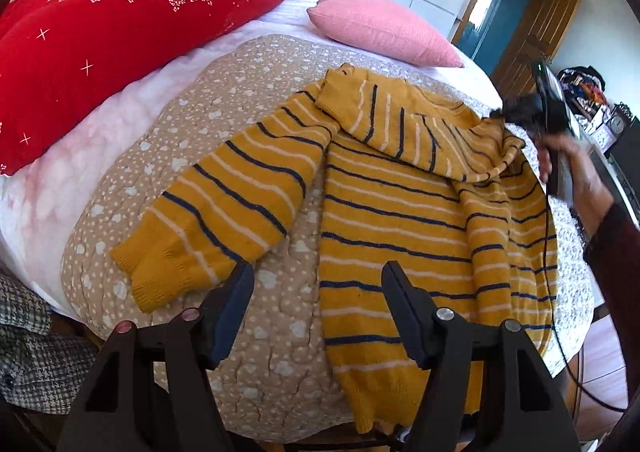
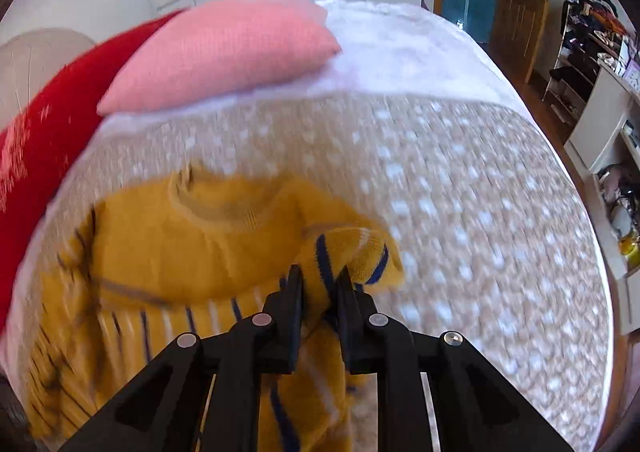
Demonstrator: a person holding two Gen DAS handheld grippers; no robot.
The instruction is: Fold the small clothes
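Partly blurred, sweater (image 2: 168, 248) fold between right tool (image 2: 320, 276) fingers.

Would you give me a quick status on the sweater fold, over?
Left gripper open, empty, above the quilt. Right gripper clamped on the yellow striped sweater, at its shoulder fabric. Nothing in the way.

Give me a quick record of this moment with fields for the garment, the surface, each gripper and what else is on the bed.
garment: yellow striped sweater, spread flat, one sleeve folded across the chest, the other lying out to the side
surface: beige dotted quilt on a bed
left gripper: open, empty, above the sweater's lower edge
right gripper: shut on a fold of sweater fabric near the collar
also on bed: red cushion, pink pillow
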